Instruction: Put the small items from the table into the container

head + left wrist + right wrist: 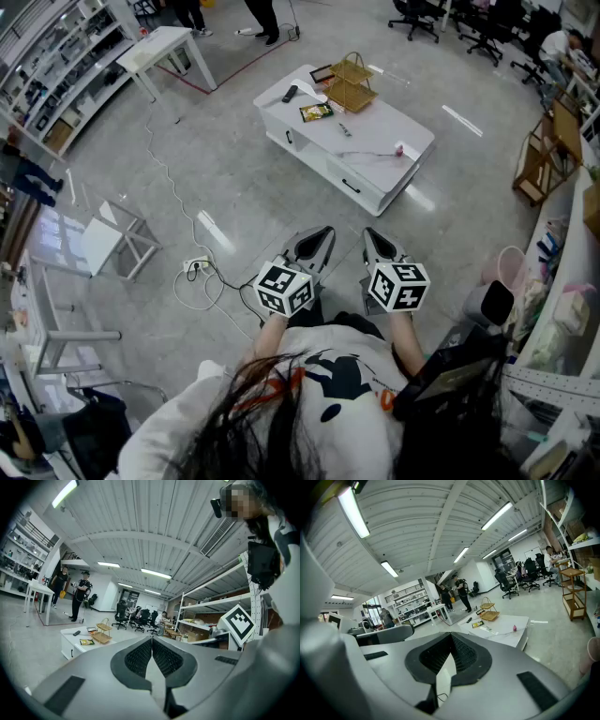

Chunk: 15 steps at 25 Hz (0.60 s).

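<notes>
Left gripper (pixel 151 644) and right gripper (pixel 450 639), closed, face illegible green packet (pixel 316 112).

The small items (pixel 344 129) on the white table (pixel 392 123) were shown too small to be identified from above.

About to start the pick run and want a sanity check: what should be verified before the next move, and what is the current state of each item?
1. Left tool empty, jaws together: ok.
2. Right tool empty, jaws together: ok.
3. Table within reach: not ok, it is far ahead of both tools.
4. Wire basket upright on the table: ok.
5. Small items in sight on the table, green packet and pink item: ok.
6. Basket has free room: cannot tell, too small to see.
</notes>
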Available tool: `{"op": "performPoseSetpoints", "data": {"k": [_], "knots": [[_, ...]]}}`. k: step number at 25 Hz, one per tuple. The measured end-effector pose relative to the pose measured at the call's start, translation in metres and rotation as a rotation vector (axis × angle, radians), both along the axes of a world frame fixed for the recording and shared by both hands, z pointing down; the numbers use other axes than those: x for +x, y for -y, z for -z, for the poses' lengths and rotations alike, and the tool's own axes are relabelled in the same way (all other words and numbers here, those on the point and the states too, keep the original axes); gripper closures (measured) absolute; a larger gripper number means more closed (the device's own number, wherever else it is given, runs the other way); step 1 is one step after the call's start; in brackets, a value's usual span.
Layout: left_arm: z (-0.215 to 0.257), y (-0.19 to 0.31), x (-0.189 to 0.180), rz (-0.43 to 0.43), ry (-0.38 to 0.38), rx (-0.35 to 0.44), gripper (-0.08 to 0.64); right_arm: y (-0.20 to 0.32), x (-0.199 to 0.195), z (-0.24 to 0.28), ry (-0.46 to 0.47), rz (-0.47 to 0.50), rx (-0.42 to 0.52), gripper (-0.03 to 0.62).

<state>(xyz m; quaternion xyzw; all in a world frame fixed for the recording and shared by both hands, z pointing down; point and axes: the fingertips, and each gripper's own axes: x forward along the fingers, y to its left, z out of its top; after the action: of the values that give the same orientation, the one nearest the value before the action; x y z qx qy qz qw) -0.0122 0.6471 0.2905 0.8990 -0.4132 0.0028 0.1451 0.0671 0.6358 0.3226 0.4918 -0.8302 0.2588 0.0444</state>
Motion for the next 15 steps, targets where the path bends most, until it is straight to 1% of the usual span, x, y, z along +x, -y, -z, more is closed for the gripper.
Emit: {"op": "performPoseSetpoints", "data": {"k": [6, 15], "knots": [[0.000, 0.009, 0.005, -0.003, 0.002, -0.004, 0.549, 0.007, 0.005, -0.004, -0.003, 0.005, -0.009, 0.578], [-0.007, 0.015, 0.013, -0.037, 0.036, -0.014, 0.549, 0.013, 0.010, -0.010, 0.023, -0.011, -0.012, 0.577]]}}
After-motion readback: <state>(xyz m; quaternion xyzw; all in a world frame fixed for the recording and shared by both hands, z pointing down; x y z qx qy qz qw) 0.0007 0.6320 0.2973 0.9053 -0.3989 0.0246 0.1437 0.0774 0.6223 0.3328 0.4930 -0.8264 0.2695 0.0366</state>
